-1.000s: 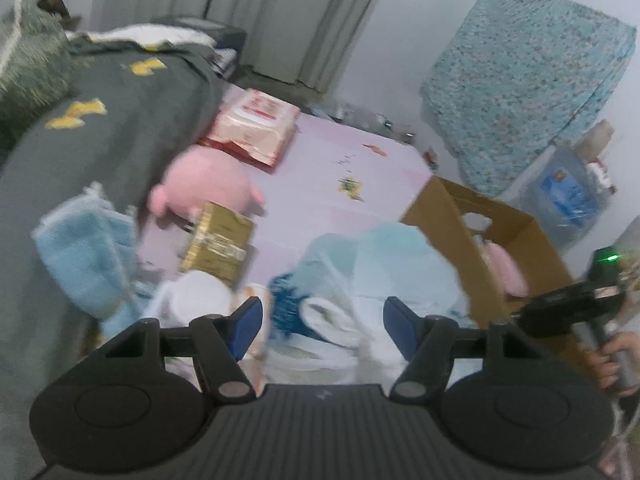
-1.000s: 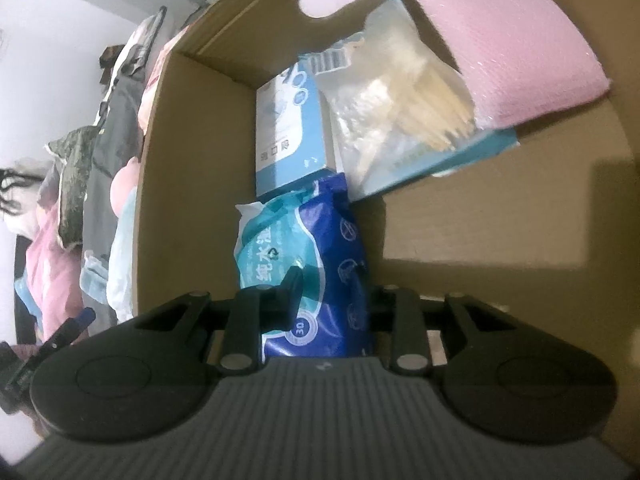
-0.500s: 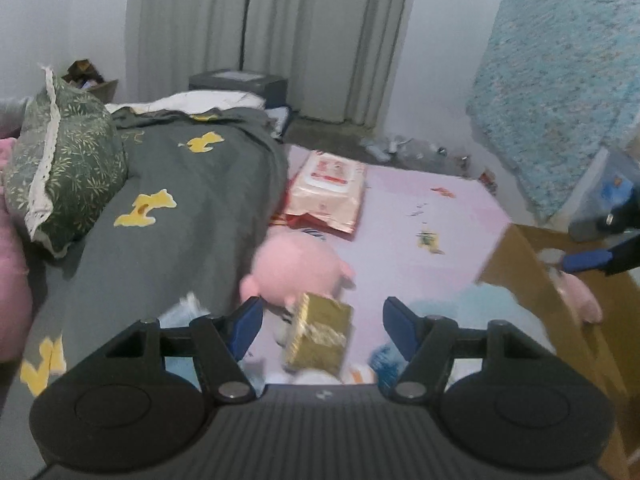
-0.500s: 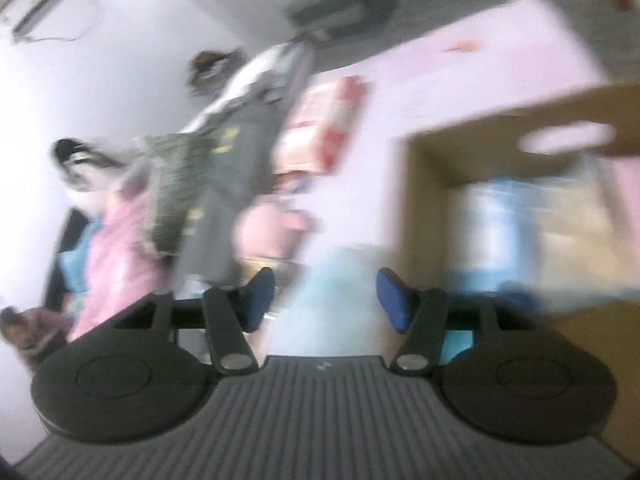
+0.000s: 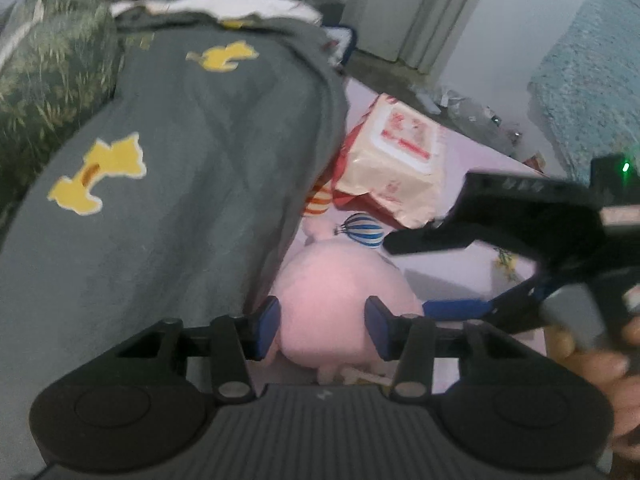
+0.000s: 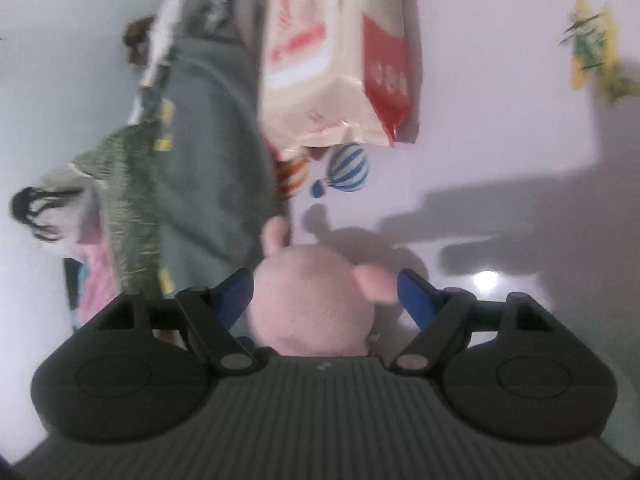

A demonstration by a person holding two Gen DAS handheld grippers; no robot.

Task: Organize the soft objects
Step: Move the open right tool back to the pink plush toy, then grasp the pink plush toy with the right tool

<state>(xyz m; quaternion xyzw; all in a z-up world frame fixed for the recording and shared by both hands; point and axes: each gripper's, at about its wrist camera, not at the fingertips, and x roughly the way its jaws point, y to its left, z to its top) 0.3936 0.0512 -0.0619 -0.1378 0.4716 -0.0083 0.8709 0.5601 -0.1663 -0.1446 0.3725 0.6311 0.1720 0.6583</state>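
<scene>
The round pink plush toy (image 5: 340, 296) lies on the pale pink floor mat (image 5: 460, 264), just beside the hanging edge of the grey quilted bedspread (image 5: 192, 168). It sits between the fingers of both tools. The left gripper (image 5: 322, 328) has just been closing, its jaws narrow about the plush but not visibly pressing. The right gripper (image 6: 324, 296) has just been opening, its jaws wide and clear of the toy, which looks nearer the left.

A pale pink mat (image 5: 472, 148) (balloon-printed) carries a pink plush toy (image 5: 340, 296) and wipes pack (image 5: 396, 160).
</scene>
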